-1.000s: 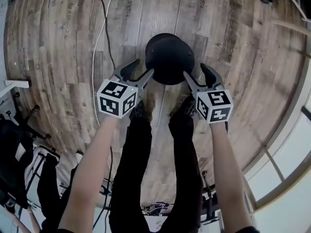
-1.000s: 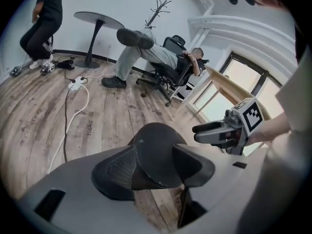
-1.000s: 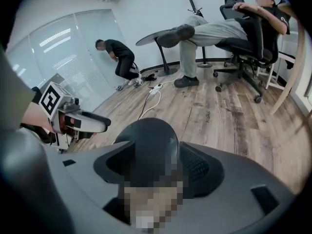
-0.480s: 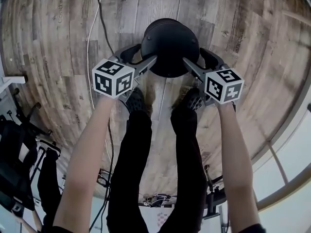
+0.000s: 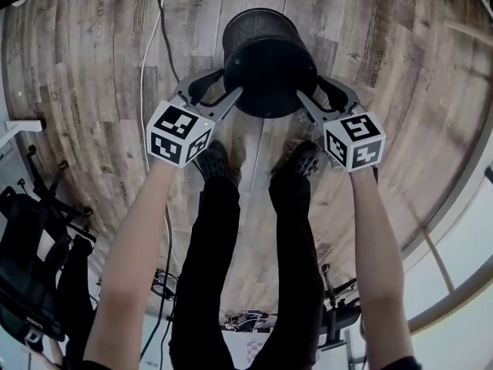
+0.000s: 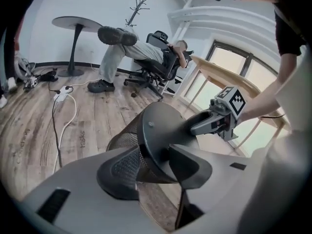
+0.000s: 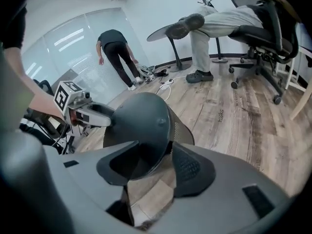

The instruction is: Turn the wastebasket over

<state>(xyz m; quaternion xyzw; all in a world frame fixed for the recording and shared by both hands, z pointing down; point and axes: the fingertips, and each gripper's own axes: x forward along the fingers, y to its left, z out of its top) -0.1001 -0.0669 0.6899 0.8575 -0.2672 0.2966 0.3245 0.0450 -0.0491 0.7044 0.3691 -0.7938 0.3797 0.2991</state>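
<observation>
The black mesh wastebasket [image 5: 266, 56] hangs tilted between my two grippers, its solid base facing me and its mesh wall [image 5: 258, 23] pointing away. My left gripper [image 5: 226, 93] grips the base's left edge and my right gripper [image 5: 312, 99] grips its right edge. In the left gripper view, the left gripper [image 6: 153, 167] has the base rim of the wastebasket [image 6: 161, 130] between its pads. In the right gripper view, the right gripper [image 7: 158, 167] holds the opposite rim of the wastebasket [image 7: 141, 126]. Both pairs of jaws have just been closing on that rim.
My own legs and shoes [image 5: 212, 160] stand just below the basket on the wood floor [image 5: 92, 91]. A white cable [image 5: 154, 60] runs along the floor at left. A seated person in an office chair [image 6: 156, 65], a round table [image 6: 75, 23] and a bending person [image 7: 117, 52] are further off.
The basket stood base-up like a dome; now it is tipped away from me so its mesh wall shows. Both grippers have closed in on the base's edges.
</observation>
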